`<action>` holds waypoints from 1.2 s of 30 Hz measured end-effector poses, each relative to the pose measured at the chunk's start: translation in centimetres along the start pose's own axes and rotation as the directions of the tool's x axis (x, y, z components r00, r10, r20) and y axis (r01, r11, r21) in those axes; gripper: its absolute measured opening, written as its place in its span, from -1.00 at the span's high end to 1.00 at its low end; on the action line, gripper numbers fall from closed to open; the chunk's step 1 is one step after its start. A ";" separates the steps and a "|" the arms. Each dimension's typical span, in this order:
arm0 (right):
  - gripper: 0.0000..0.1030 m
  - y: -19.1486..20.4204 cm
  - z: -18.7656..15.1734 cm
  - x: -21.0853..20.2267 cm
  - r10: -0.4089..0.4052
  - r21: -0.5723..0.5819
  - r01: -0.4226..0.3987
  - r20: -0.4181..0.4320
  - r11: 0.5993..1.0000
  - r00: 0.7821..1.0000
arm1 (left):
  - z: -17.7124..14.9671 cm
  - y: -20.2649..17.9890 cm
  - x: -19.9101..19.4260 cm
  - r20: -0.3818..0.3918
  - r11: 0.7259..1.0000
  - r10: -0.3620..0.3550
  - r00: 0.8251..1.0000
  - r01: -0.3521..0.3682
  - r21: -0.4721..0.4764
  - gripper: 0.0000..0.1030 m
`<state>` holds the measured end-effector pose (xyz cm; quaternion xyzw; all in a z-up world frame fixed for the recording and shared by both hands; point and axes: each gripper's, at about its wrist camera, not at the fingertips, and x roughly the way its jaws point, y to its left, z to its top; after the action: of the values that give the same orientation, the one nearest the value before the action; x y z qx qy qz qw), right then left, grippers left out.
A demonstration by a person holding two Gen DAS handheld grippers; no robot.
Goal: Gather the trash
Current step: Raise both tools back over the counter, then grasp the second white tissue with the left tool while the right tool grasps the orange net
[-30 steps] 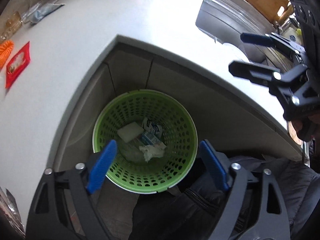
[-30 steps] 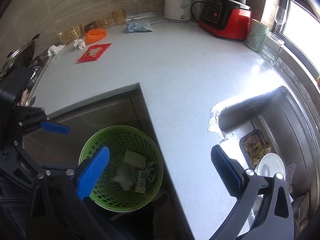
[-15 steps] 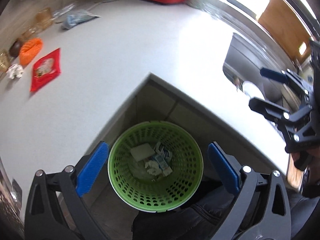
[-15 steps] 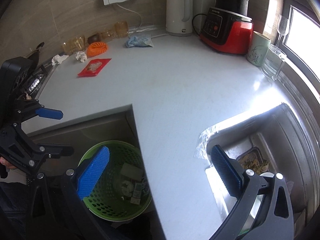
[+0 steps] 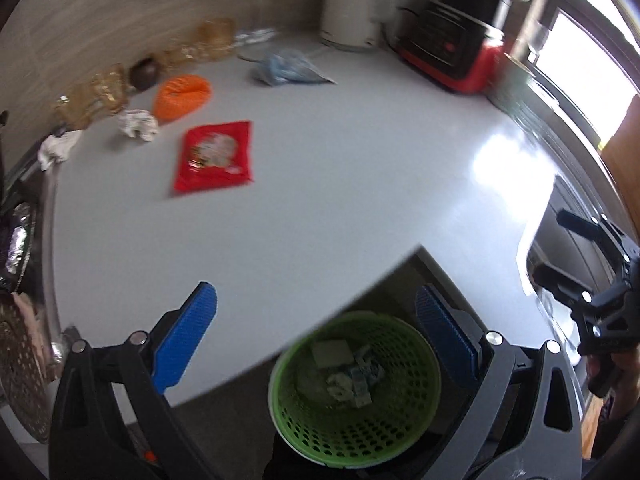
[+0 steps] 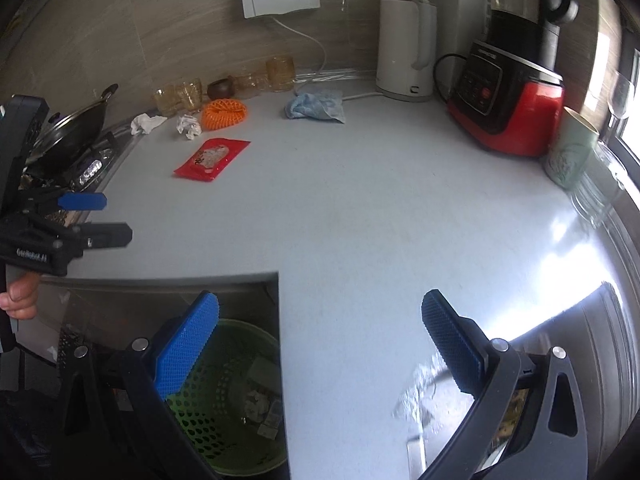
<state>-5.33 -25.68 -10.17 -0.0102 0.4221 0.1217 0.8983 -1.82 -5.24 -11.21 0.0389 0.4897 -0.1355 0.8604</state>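
Left wrist: green basket [image 5: 356, 396] w/ paper scraps [image 5: 348, 380]; both grippers' fingers [image 5: 184, 344] wide apart, empty.

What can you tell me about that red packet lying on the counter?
The red packet is a flat, glossy wrapper, seemingly plastic, with a pale printed picture on its face. It lies flat on the grey countertop, alone and touching nothing else. An orange mesh piece and a crumpled white paper sit just behind it. No fingers are near it.
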 end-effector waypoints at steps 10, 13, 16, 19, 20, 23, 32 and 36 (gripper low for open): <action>-0.96 4.1 5.9 5.2 0.022 0.050 -0.024 0.026 0.998 0.999 | 6.9 12.0 3.5 0.080 0.987 0.129 0.988 -0.120 -0.110 -0.85; -0.96 6.0 8.0 7.3 0.002 0.085 -0.005 0.033 0.996 0.999 | 9.7 16.1 5.7 0.103 0.980 0.167 0.980 -0.154 -0.129 -0.85; -0.96 7.5 10.0 9.3 0.013 0.123 -0.018 0.043 0.992 0.999 | 12.3 19.2 8.1 0.128 0.983 0.168 0.977 -0.157 -0.093 -0.85; -0.96 9.1 12.3 11.6 0.008 0.123 -0.013 0.047 0.992 0.999 | 14.4 21.2 10.5 0.136 0.988 0.154 0.979 -0.149 -0.050 -0.85; -0.96 9.6 13.1 12.4 0.005 0.118 -0.010 0.046 0.993 0.999 | 14.8 21.7 11.2 0.137 0.989 0.145 0.980 -0.140 -0.042 -0.85; -0.96 10.8 15.7 15.3 0.016 0.107 -0.020 0.038 0.994 0.999 | 16.5 23.5 13.4 0.128 0.993 0.120 0.984 -0.117 -0.030 -0.85; -0.96 13.0 22.4 23.8 0.037 0.066 -0.039 0.029 0.997 0.999 | 18.2 25.1 17.0 0.096 0.994 0.105 0.990 -0.106 0.007 -0.85; -0.96 13.5 24.3 26.1 0.056 0.052 -0.056 0.017 0.997 0.998 | 18.7 25.7 17.7 0.100 0.996 0.089 0.991 -0.089 0.003 -0.85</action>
<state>25.96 -4.11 -13.28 0.0261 0.4182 0.1358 0.8978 29.29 12.29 -18.28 0.0571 0.4431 -0.1006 0.8890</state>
